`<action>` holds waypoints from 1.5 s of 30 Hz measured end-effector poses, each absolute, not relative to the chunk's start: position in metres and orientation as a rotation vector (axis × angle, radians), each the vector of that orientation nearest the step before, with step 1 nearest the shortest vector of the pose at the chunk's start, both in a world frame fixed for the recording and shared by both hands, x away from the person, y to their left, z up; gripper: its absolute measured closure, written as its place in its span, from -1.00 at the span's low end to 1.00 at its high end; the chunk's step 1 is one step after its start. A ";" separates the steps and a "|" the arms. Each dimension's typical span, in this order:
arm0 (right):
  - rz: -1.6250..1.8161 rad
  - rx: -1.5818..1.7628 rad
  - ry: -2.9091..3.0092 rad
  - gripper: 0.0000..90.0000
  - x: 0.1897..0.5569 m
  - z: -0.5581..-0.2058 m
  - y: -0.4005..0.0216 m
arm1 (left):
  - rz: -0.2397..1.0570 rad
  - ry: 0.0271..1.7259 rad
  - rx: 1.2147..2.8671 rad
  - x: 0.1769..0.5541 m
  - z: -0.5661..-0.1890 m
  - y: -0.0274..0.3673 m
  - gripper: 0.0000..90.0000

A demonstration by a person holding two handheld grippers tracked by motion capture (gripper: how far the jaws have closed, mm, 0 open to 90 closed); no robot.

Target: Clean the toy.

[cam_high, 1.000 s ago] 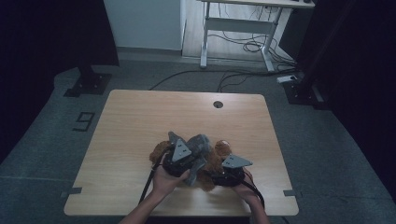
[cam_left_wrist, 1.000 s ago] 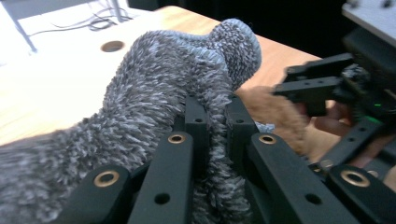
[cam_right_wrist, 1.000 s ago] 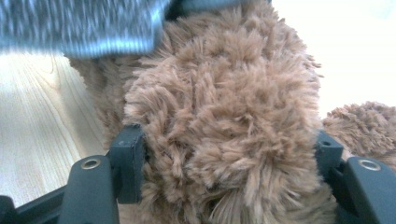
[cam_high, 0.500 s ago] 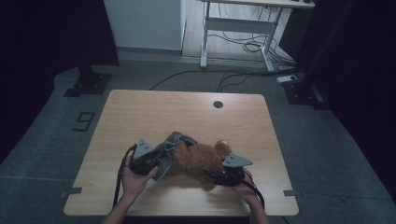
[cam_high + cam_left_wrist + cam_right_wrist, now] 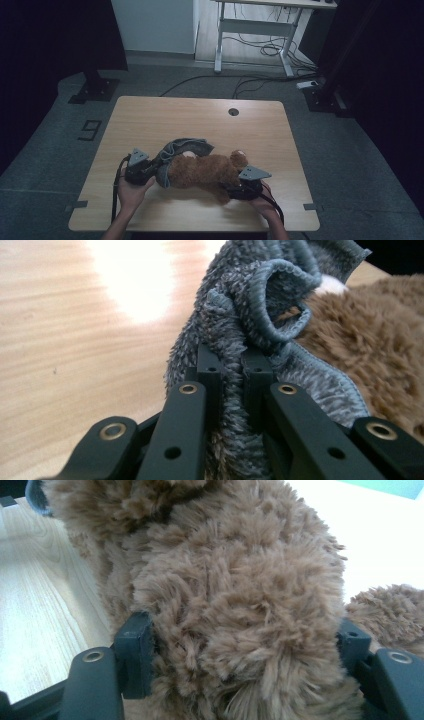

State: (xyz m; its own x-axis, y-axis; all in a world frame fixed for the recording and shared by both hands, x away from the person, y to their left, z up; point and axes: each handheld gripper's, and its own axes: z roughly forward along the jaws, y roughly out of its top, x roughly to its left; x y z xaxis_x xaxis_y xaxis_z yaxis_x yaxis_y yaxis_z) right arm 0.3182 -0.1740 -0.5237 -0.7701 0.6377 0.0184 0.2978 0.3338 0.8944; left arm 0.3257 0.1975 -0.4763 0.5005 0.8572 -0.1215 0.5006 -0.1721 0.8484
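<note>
Two grippers work on one soft toy near the front edge of the table [image 5: 150, 115]. A brown plush bear [image 5: 205, 171] lies on its side along that edge, its head toward the right front corner, and a grey knitted garment [image 5: 182, 149] is bunched at its other end, toward the left front corner.

Left gripper [image 5: 139, 167] sits just beside the bear on the left, held in the person's left hand [image 5: 131, 189]. Its jaws are pinched tight on a fold of the grey garment; in the left gripper view the fabric [image 5: 250, 340] rises between the two black jaws in a thin ridge, with the brown fur just behind it on the right.

Right gripper [image 5: 245, 186] lies at the bear's head end, held in the right hand [image 5: 264, 199]. Its jaws stand fairly wide, clamped on a thick part of the bear [image 5: 240, 610], whose fur fills the gap and presses against both pads. These jaws have just eased apart a little, with the bear between them.
</note>
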 end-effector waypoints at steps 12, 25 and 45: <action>1.411 0.818 2.270 -0.30 0.318 -0.524 -0.175 | 0.532 0.975 1.902 0.341 -0.438 0.137 0.82; 1.622 0.939 2.199 -0.40 0.317 -0.488 -0.193 | 0.528 0.968 1.874 0.323 -0.472 0.142 0.85; 1.321 0.907 2.563 -0.29 0.346 -0.501 -0.160 | 0.495 0.945 1.831 0.307 -0.480 0.150 0.85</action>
State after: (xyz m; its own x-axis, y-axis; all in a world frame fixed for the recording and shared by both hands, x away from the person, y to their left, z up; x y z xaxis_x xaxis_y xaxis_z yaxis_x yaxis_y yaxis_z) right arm 0.3458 -0.1596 -0.5011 -0.8136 0.5587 0.1612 0.4554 0.4398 0.7740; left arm 0.3065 0.1500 -0.4796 0.6145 0.7855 -0.0733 0.3865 -0.2188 0.8960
